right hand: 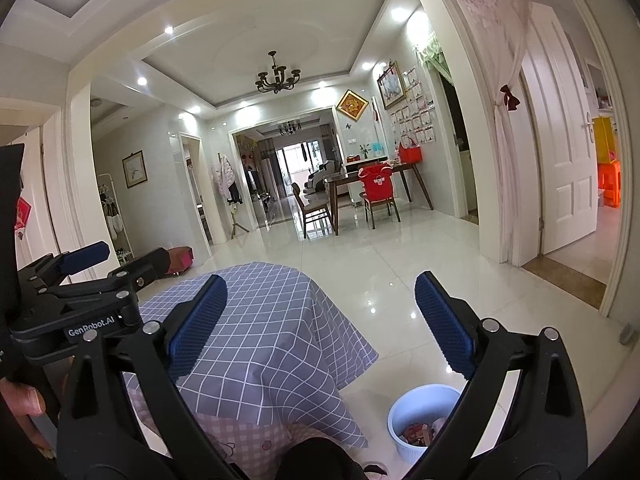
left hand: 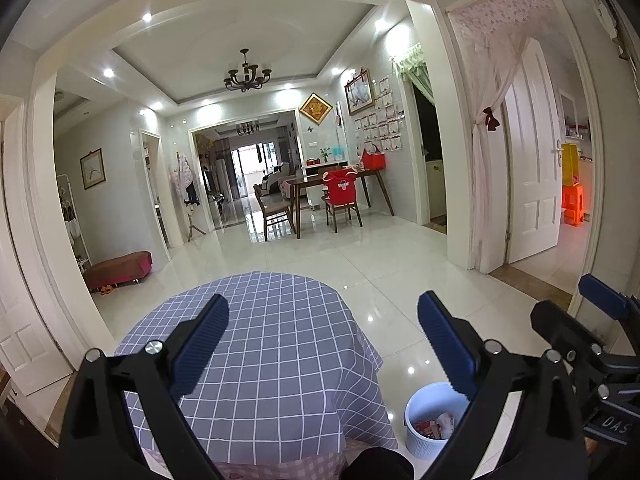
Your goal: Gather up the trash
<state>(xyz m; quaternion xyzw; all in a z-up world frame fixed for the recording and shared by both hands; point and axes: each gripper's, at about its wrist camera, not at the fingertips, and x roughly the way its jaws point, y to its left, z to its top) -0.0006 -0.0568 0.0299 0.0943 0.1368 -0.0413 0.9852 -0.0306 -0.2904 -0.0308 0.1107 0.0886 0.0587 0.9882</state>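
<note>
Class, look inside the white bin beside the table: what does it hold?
The white bin holds crumpled wrappers, red and pale. The right gripper finger covers part of it; deeper contents are hidden.

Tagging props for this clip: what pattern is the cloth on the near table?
Grey-blue tablecloth with a white grid check, clearest in the left wrist view.

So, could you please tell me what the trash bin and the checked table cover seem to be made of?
The trash bin looks like matte pale-blue plastic, with moulded vertical ribs on its wall. The table cover appears to be soft woven fabric: it drapes in folds over the edge, with no shine.
</note>
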